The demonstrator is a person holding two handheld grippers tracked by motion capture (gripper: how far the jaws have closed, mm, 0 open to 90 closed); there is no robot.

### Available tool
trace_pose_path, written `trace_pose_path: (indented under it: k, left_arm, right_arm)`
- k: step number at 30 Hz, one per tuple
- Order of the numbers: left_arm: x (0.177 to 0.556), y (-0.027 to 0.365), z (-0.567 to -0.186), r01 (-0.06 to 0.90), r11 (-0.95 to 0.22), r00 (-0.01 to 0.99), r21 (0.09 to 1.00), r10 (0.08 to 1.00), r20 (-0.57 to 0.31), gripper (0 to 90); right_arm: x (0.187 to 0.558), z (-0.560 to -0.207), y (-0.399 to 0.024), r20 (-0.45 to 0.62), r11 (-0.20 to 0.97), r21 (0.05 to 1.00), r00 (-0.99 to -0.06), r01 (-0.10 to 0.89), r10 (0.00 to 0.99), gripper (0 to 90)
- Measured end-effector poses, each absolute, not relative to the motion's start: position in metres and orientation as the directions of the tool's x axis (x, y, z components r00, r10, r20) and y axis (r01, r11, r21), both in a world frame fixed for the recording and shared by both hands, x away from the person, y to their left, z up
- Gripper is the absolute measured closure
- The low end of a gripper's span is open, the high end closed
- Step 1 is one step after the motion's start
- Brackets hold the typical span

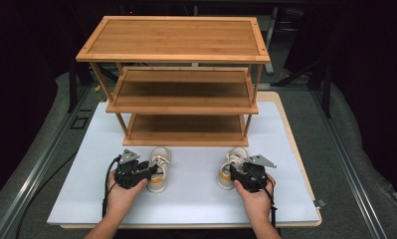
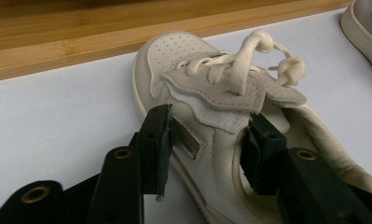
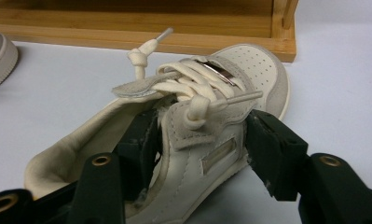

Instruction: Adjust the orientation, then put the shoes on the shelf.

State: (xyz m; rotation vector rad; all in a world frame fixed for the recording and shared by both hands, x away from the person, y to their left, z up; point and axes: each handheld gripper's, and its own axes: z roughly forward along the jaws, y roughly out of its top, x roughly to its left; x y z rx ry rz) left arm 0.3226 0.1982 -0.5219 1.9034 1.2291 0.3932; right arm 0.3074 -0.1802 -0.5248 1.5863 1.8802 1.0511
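On the white tabletop (image 1: 196, 191) before an empty three-tier bamboo rack (image 1: 178, 82), our left gripper (image 2: 204, 149) and right gripper (image 3: 202, 149) each straddle one side wall of a cream lace-up sneaker, left shoe (image 2: 207, 116) and right shoe (image 3: 211, 121), one jaw inside the opening and one outside, clamped or nearly so, so we judge shelving hasn't begun.

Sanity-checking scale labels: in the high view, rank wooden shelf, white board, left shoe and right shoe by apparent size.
1. white board
2. wooden shelf, though it stands over part of the board, so the order is rough
3. left shoe and right shoe: alike, a pair, each partly hidden by a gripper
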Motion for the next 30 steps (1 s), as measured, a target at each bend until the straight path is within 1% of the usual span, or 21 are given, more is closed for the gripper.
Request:
trace_pose_path:
  k: [2, 3, 4, 5, 6, 7, 8, 11, 14, 15, 16, 17, 20, 21, 23, 24, 26, 29, 30]
  left_arm:
    - [0.322, 0.199, -0.522, 0.609, -0.189, 0.477, 0.770, 0.863, -0.166, 58.1]
    - [0.323, 0.200, -0.522, 0.610, -0.190, 0.479, 0.769, 0.862, -0.167, 58.6]
    - [0.323, 0.200, -0.521, 0.612, -0.192, 0.481, 0.767, 0.860, -0.169, 58.9]
    - [0.323, 0.199, -0.521, 0.618, -0.188, 0.482, 0.764, 0.858, -0.178, 59.4]
    - [0.323, 0.199, -0.521, 0.622, -0.186, 0.483, 0.761, 0.856, -0.186, 59.9]
    - [0.322, 0.196, -0.520, 0.624, -0.192, 0.496, 0.758, 0.846, -0.194, 60.0]
    - [0.322, 0.196, -0.520, 0.624, -0.192, 0.496, 0.758, 0.846, -0.194, 60.1]
    - [0.320, 0.190, -0.519, 0.626, -0.203, 0.514, 0.753, 0.833, -0.203, 60.2]
    - [0.319, 0.182, -0.519, 0.637, -0.191, 0.521, 0.747, 0.821, -0.235, 60.2]
    - [0.318, 0.178, -0.519, 0.635, -0.195, 0.526, 0.748, 0.818, -0.233, 60.2]
    - [0.318, 0.176, -0.519, 0.633, -0.199, 0.530, 0.748, 0.816, -0.231, 60.2]
    - [0.317, 0.172, -0.519, 0.631, -0.203, 0.532, 0.749, 0.815, -0.227, 60.2]
    - [0.316, 0.167, -0.520, 0.625, -0.206, 0.538, 0.753, 0.812, -0.224, 60.1]
    - [0.316, 0.166, -0.520, 0.625, -0.204, 0.537, 0.754, 0.813, -0.225, 60.1]
    - [0.314, 0.163, -0.520, 0.620, -0.223, 0.548, 0.753, 0.809, -0.212, 60.1]
    - [0.313, 0.161, -0.521, 0.620, -0.217, 0.544, 0.754, 0.811, -0.214, 59.9]
    - [0.312, 0.160, -0.520, 0.619, -0.219, 0.546, 0.754, 0.811, -0.213, 59.9]
    - [0.309, 0.157, -0.520, 0.619, -0.222, 0.550, 0.753, 0.807, -0.214, 59.9]
    - [0.309, 0.156, -0.521, 0.617, -0.223, 0.554, 0.755, 0.805, -0.214, 59.9]
  right_arm:
    - [0.308, -0.525, -0.181, 0.127, 0.044, 0.789, -0.232, 0.613, 0.964, 47.4]
    - [0.308, -0.525, -0.182, 0.141, 0.038, 0.788, -0.241, 0.614, 0.960, 50.2]
    - [0.308, -0.524, -0.183, 0.171, 0.019, 0.782, -0.244, 0.623, 0.954, 55.5]
    - [0.307, -0.524, -0.183, 0.186, 0.012, 0.780, -0.251, 0.626, 0.950, 58.1]
    - [0.307, -0.524, -0.182, 0.194, 0.012, 0.784, -0.264, 0.621, 0.945, 58.4]
    - [0.306, -0.524, -0.177, 0.169, 0.038, 0.789, -0.275, 0.614, 0.946, 58.6]
    - [0.306, -0.524, -0.177, 0.169, 0.038, 0.789, -0.275, 0.614, 0.946, 58.6]
    - [0.306, -0.524, -0.166, 0.178, 0.056, 0.786, -0.313, 0.615, 0.933, 58.7]
    - [0.305, -0.524, -0.158, 0.181, 0.067, 0.784, -0.330, 0.618, 0.926, 58.7]
    - [0.304, -0.523, -0.154, 0.196, 0.075, 0.779, -0.355, 0.622, 0.914, 58.8]
    - [0.303, -0.523, -0.147, 0.171, 0.091, 0.778, -0.348, 0.622, 0.922, 58.8]
    - [0.302, -0.523, -0.144, 0.185, 0.095, 0.781, -0.374, 0.617, 0.909, 58.8]
    - [0.299, -0.523, -0.131, 0.183, 0.125, 0.781, -0.415, 0.612, 0.891, 58.7]
    - [0.298, -0.523, -0.126, 0.160, 0.134, 0.780, -0.402, 0.612, 0.902, 58.8]
    - [0.296, -0.523, -0.120, 0.155, 0.155, 0.783, -0.431, 0.602, 0.889, 58.9]
    - [0.295, -0.524, -0.115, 0.164, 0.165, 0.788, -0.460, 0.594, 0.872, 58.9]
    - [0.295, -0.524, -0.113, 0.173, 0.164, 0.788, -0.468, 0.594, 0.866, 58.8]
    - [0.294, -0.525, -0.106, 0.181, 0.188, 0.791, -0.516, 0.583, 0.837, 58.9]
    - [0.293, -0.525, -0.103, 0.184, 0.188, 0.790, -0.518, 0.584, 0.836, 58.9]
